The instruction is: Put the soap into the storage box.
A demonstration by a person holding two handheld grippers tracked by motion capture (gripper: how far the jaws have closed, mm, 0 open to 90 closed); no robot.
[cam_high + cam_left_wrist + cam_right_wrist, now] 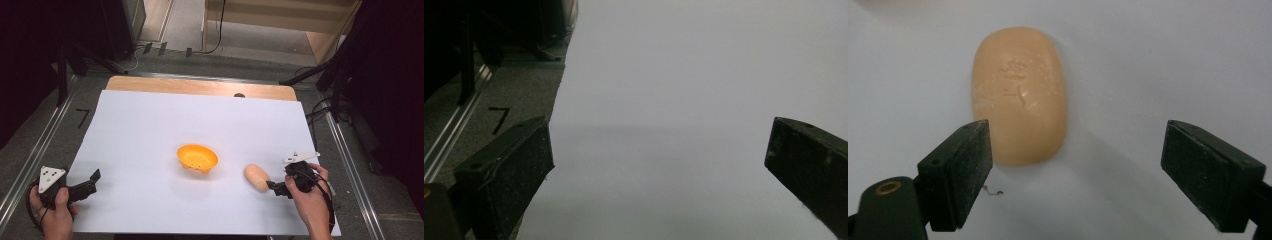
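Soap bar (1019,95) lay on the white surface (150,130), just right of the orange bowl (197,158), not yet gripped.

Right claw (274,187) sat at the bar's near end, jaws spread wide around nothing; judged step: approach for a grasp. Next move likely called for pushing forward until both jaws flanked the bar, then squeezing. Left claw (89,182) rested spread and idle, well left of the bowl. Right gripper view gave the stamped mark on the bar and one jaw near its edge; high view gave the bowl, perforated inside, and both hands.
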